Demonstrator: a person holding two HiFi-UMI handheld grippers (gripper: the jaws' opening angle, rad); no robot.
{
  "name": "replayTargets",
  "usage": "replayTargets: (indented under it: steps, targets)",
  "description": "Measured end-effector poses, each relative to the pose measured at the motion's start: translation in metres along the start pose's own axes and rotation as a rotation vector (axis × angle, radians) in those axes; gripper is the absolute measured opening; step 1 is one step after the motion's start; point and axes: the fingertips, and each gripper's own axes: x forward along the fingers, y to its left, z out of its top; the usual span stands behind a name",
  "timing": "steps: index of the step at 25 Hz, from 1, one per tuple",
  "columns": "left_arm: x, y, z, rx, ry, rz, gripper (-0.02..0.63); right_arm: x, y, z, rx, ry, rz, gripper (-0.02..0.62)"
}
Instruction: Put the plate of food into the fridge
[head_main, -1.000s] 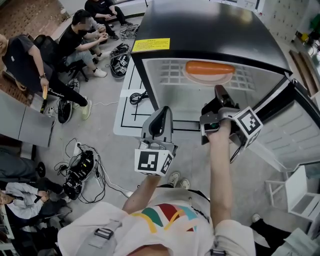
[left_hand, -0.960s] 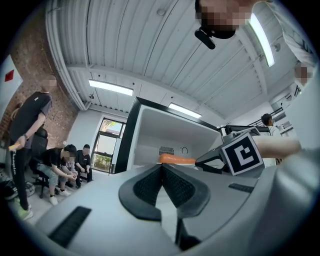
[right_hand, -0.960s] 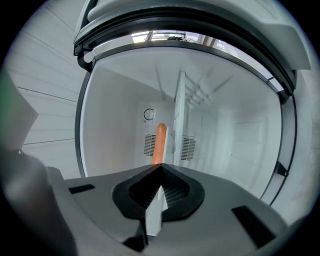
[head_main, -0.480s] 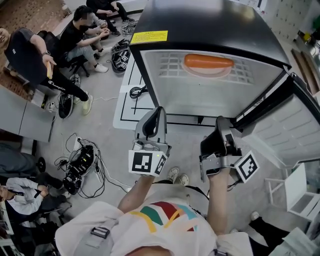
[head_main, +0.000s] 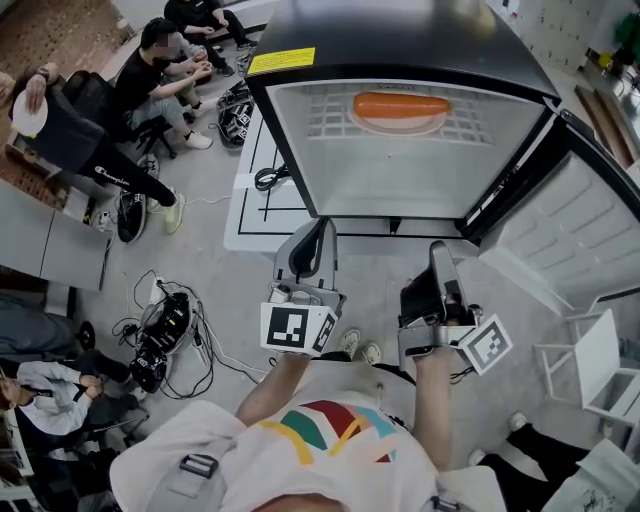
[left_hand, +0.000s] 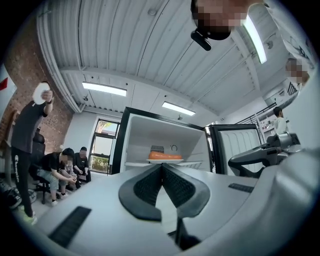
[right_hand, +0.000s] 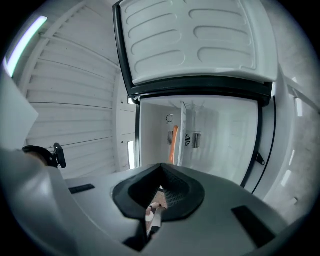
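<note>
Grey concrete floor (head_main: 210, 250), viewed steeply from above, brick surface at the far left corner.

Far left: several seated people (head_main: 150, 80) along the floor's left edge, and one further person (head_main: 45, 120) with a white disc raised in one hand. Lower left: black equipment box (head_main: 165, 330) amid loose cables. Left of centre: white floor mat (head_main: 262, 205) marked with black lines, one coiled cable on it, meeting the fridge's left side.

Centre: fridge (head_main: 400, 30), black top, yellow label (head_main: 281, 61) at the top's front left corner. Compartment open, white inside. Wire shelf (head_main: 470, 125) across the compartment. Plate (head_main: 400, 124), pale, resting on the shelf about midway between the shelf's left and right edges. Food (head_main: 400, 104): one long orange piece lying lengthwise on the plate.

In front of the fridge, well apart from the plate: left tongs (head_main: 320, 228), pointed toward the open compartment, tips pressed together, nothing between them. Left marker cube (head_main: 297, 327) at the rear. Right tongs (head_main: 438, 255), near the left pair, likewise closed tip to tip and empty. Right marker cube (head_main: 487, 345) at the rear.

Right: fridge door (head_main: 580, 240), swung wide open, ribbed white lining exposed. Far right: white frame furniture (head_main: 600, 370) on the floor, kind unclear.
</note>
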Motion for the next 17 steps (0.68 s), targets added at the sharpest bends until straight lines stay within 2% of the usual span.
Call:
replayTargets:
  steps: [17]
  targets:
    - [0.002,0.003,0.009,-0.005,-0.019,0.007,0.005,0.011,-0.002,-0.01,0.077,0.008,0.017,-0.003]
